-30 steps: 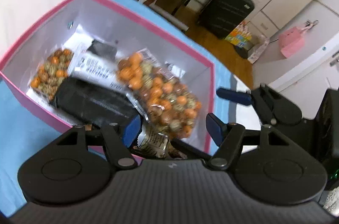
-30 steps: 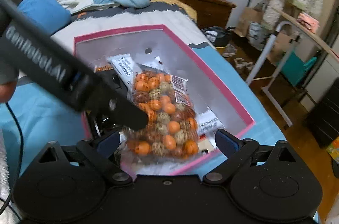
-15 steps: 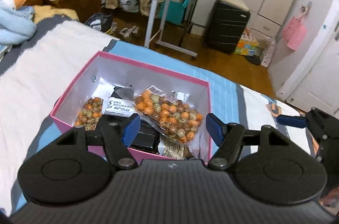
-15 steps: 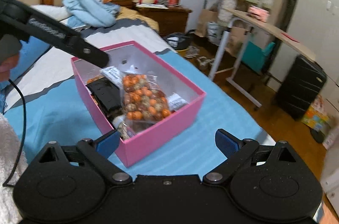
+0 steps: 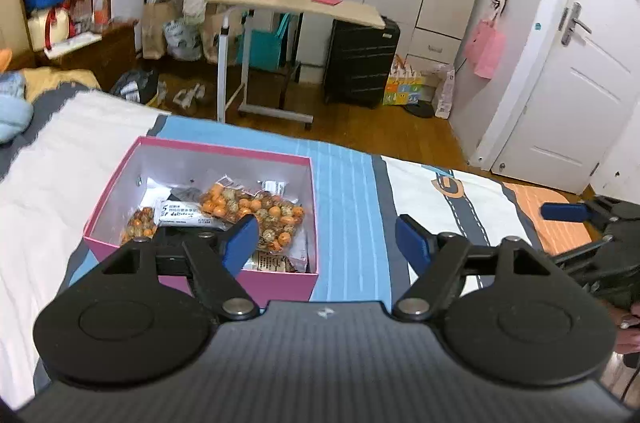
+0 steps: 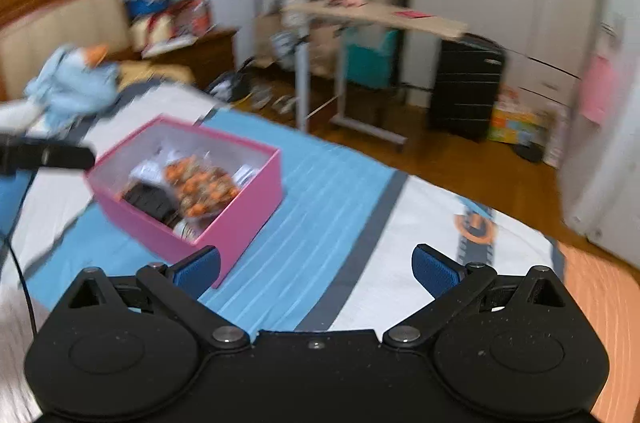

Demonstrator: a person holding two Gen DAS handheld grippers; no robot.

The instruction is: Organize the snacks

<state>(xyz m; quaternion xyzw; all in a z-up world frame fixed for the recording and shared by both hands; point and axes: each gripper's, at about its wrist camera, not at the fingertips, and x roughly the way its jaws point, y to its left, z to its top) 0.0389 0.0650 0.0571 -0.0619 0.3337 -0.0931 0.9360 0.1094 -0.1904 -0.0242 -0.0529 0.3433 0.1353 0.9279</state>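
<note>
Both your tools have pulled up and back from the pink box (image 5: 280,281), whose snacks now sit farther off; the box rests on the bed (image 5: 352,207). Your left tool (image 5: 327,237) and right tool (image 6: 316,270) have just been opening, jaws wide and empty. Keep clear of the nut packet (image 5: 256,213) as you retreat, since everything looks packed

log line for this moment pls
left gripper: jaws just opening, empty | right gripper: same | snacks: in pink box on bed

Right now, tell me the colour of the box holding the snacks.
The box is pink outside, white inside; the left wrist view shows it best.
</note>
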